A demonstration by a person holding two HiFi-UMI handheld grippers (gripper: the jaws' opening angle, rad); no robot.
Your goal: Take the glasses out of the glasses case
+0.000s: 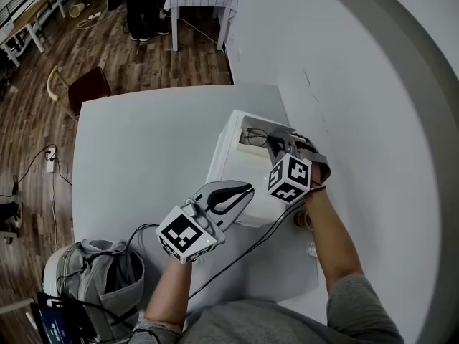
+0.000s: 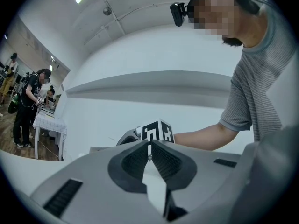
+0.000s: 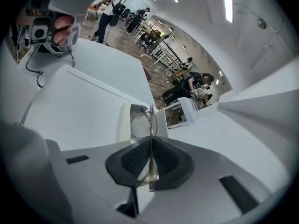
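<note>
R gripper (image 3: 150,164) jaws clamped on glasses (image 3: 148,120) frame, over white case (image 1: 228,160); L gripper (image 2: 150,155) jaws together.

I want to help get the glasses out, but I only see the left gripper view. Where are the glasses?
Observer: In the head view, the glasses are over the open top of the white glasses case, at its far end.
Operator: Did the other gripper grab them?
Observer: Yes. The right gripper view shows the right gripper with its jaws shut on the thin frame.
Operator: What is the case sitting on?
Observer: A white table, on the side nearest the white wall.
</note>
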